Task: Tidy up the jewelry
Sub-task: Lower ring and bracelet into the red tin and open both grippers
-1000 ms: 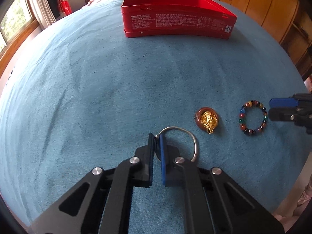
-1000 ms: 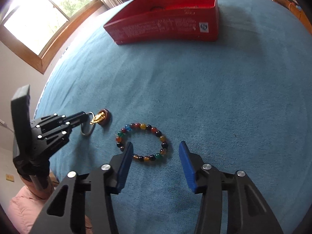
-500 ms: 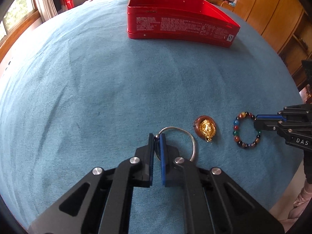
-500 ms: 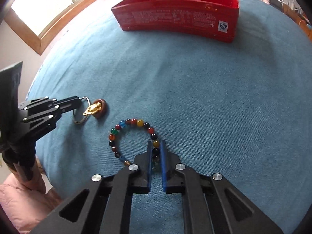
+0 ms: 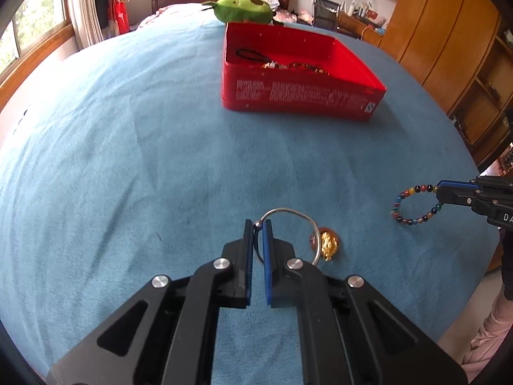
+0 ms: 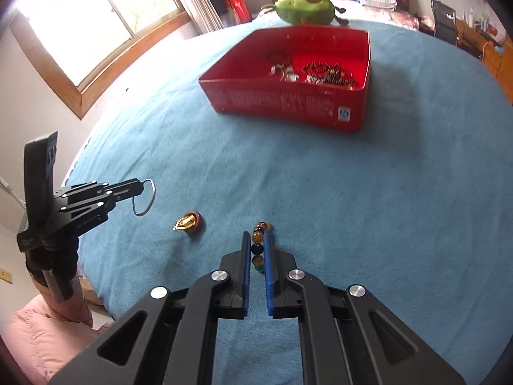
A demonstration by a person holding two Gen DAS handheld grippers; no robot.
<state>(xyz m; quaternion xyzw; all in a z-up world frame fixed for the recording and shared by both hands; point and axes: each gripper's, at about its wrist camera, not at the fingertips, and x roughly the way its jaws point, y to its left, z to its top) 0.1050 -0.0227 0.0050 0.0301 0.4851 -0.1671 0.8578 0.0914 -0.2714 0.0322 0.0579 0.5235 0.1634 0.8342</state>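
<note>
My left gripper [image 5: 258, 224] is shut on a thin silver bangle [image 5: 298, 216] and holds it off the blue bedspread; it shows too in the right wrist view as left gripper [image 6: 138, 186] with the silver bangle [image 6: 146, 199] hanging. My right gripper [image 6: 257, 235] is shut on a bracelet of coloured beads [image 6: 257, 239], lifted clear; from the left wrist view the right gripper [image 5: 441, 191] holds the bead bracelet [image 5: 405, 207] dangling. A gold and brown pendant [image 5: 327, 240] [image 6: 189, 220] lies on the cloth between them. The open red tin [image 5: 301, 94] [image 6: 288, 106] holds several pieces of jewelry.
A green plush toy [image 5: 243, 8] [image 6: 304, 6] lies behind the tin. The blue bedspread [image 5: 128, 160] ends close behind the grippers, where a pink sleeve [image 6: 38, 337] shows. A window is on the left, wooden wardrobes on the right.
The right gripper shut on the bead bracelet, and both grippers rose, lifting the bracelet and the bangle off the cloth. The pendant stayed where it was. The tin's inside came into view.
</note>
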